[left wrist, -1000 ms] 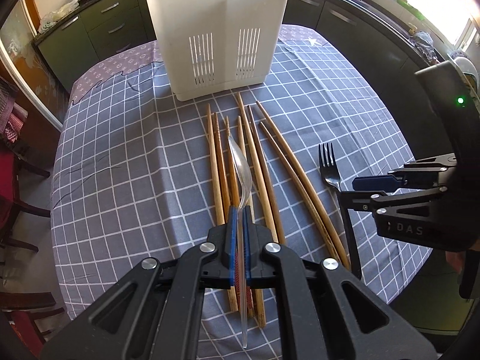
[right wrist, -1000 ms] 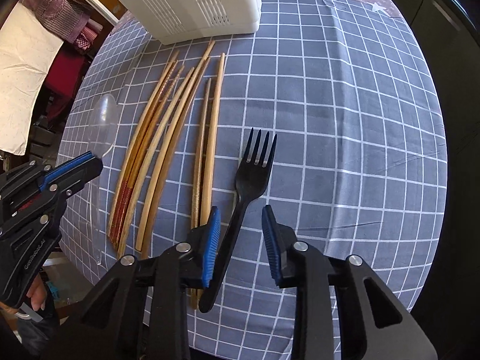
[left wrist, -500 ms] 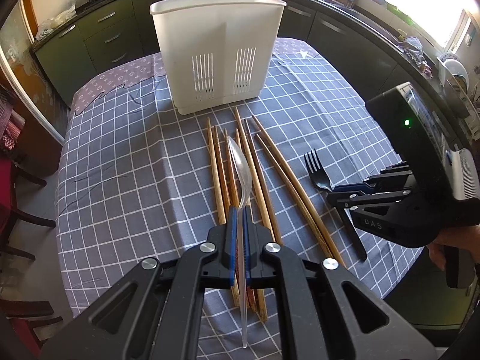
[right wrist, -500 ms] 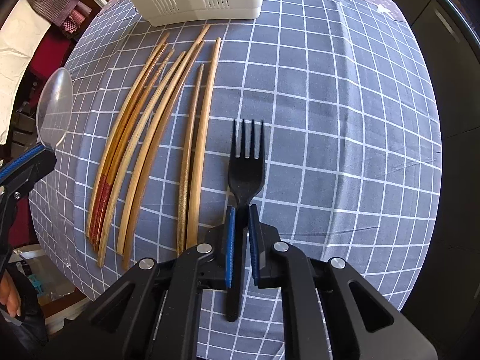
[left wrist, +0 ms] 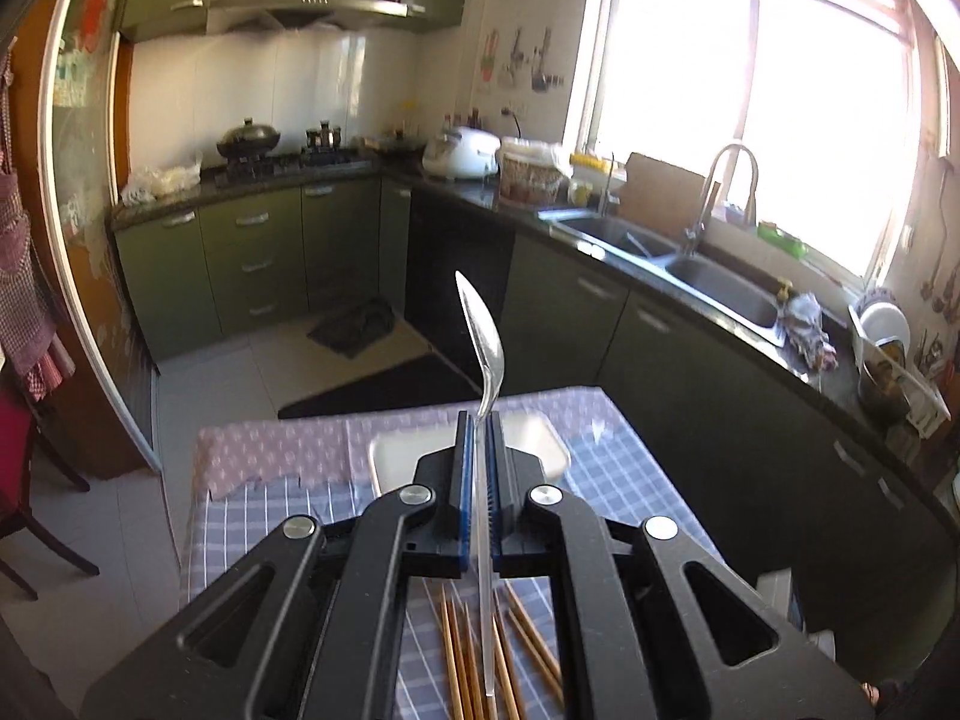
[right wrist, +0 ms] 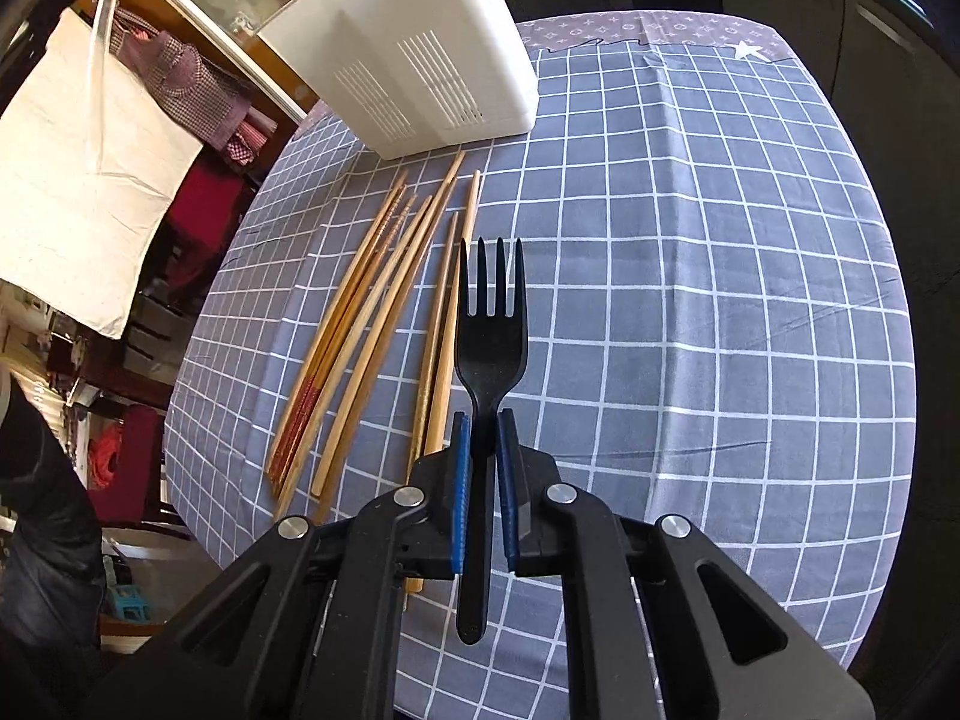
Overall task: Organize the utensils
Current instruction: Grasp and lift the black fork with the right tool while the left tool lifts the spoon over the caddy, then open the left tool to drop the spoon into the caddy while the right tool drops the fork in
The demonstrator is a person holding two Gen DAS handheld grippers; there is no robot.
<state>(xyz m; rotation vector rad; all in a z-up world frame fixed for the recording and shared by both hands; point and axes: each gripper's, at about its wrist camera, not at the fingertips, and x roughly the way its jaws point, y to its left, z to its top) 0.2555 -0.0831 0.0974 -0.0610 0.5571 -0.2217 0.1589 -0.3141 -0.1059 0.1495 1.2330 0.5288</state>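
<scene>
My left gripper [left wrist: 477,420] is shut on the handle of a clear plastic spoon [left wrist: 485,336], whose bowl points up and away, high above the table. Below its fingers peeks the open top of the white utensil holder [left wrist: 540,441]. My right gripper [right wrist: 480,420] is shut on the neck of a black plastic fork [right wrist: 491,330], held just above the checked cloth with the tines pointing away. Several wooden chopsticks [right wrist: 372,324] lie to the fork's left, also seen under the left gripper as chopsticks [left wrist: 462,654]. The white utensil holder [right wrist: 414,54] stands behind them.
The table carries a blue-grey checked tablecloth [right wrist: 690,312]. Beyond it run green kitchen cabinets [left wrist: 252,264], a counter with a sink [left wrist: 714,294] and a bright window. A red chair [right wrist: 198,222] with hanging cloths stands off the table's left edge.
My left gripper has risen steeply with the spoon and tilted up, so the kitchen fills its view. My right gripper closed on the fork and lifted it off the cloth.
</scene>
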